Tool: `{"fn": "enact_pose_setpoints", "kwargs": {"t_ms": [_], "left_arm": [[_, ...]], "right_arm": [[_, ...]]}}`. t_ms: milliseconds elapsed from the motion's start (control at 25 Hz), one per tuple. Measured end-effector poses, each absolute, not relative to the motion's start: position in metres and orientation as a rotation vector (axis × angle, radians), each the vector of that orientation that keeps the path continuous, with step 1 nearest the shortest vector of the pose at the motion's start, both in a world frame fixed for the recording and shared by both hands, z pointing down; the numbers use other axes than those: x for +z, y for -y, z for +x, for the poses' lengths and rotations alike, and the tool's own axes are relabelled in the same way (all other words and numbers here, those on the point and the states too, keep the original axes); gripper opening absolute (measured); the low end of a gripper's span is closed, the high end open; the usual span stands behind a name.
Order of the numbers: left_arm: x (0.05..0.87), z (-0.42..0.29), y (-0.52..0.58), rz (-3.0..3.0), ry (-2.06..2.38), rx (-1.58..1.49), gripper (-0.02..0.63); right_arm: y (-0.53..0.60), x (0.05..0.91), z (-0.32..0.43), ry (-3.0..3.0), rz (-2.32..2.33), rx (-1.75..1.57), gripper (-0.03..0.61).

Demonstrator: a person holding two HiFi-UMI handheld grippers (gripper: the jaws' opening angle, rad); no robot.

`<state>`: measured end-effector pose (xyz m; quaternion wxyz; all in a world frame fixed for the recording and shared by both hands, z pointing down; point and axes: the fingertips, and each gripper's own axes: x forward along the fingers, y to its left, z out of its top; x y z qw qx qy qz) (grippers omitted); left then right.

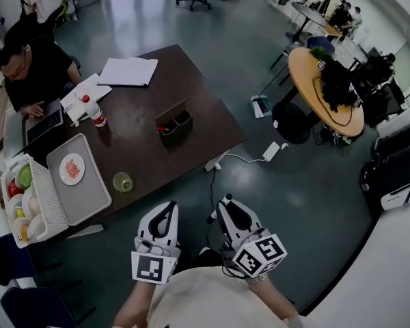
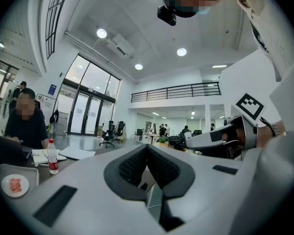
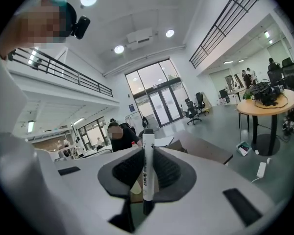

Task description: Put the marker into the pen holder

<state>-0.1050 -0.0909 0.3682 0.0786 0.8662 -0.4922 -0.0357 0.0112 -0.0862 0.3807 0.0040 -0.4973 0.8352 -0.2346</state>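
Observation:
The marker (image 3: pixel 148 173), white with a black cap, stands upright between the jaws of my right gripper (image 3: pixel 148 148), which is shut on it. In the head view the marker is hidden; my right gripper (image 1: pixel 232 209) hangs over the floor, off the table's near edge. The pen holder (image 1: pixel 173 123), a brown box with compartments and something red inside, sits in the middle of the dark table (image 1: pixel 205 125), well ahead of both grippers. My left gripper (image 1: pixel 165 217) is beside the right one, its jaws closed together with nothing between them (image 2: pixel 147 149).
On the table are a red-labelled bottle (image 1: pixel 95 111), papers (image 1: pixel 128 72), a green cup (image 1: pixel 122 182), a white tray (image 1: pixel 89 197) with a plate (image 1: pixel 72 169), and a fruit basket (image 1: pixel 37 203). A person (image 1: pixel 29 70) works at a laptop. A cable and power strip (image 1: pixel 270 151) lie on the floor.

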Motion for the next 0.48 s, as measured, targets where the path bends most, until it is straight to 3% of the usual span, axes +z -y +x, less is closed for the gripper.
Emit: {"fn": "enact_pose_setpoints", "kwargs": {"t_ms": [480], "left_arm": [[0.375, -0.124, 0.173, 2.570, 1.499, -0.126, 0.009]], "right_arm": [[0.170, 0.388, 0.001, -2.639, -1.584, -0.717, 0.078]]}}
